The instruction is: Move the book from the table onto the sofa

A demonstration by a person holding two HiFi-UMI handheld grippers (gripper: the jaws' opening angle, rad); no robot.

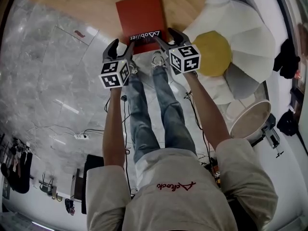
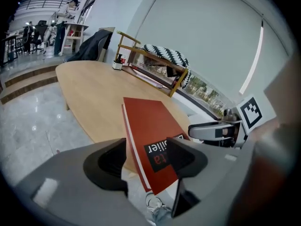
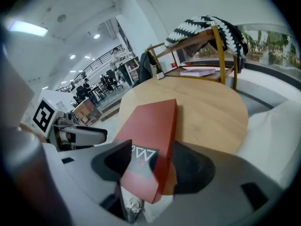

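A red book point(image 1: 142, 16) lies on the oval wooden table point(image 1: 72, 4), its near end sticking out over the table's edge. In the head view my left gripper point(image 1: 121, 49) is at the book's near left corner and my right gripper point(image 1: 168, 38) at its near right corner. In the left gripper view the book point(image 2: 150, 126) runs between the wide-apart jaws of the gripper point(image 2: 148, 161), and the pads do not press on it. The right gripper view shows the same: the book point(image 3: 148, 126) sits within the open gripper point(image 3: 150, 166). A white sofa cushion point(image 1: 245, 37) with a yellow centre point(image 1: 211, 52) lies to the right.
A wooden rack with a striped black-and-white cloth point(image 2: 162, 55) stands at the table's far end. A person's legs point(image 1: 154, 109) are below the grippers. A round white tub point(image 1: 250, 119) and floor cables point(image 1: 82, 134) lie nearby.
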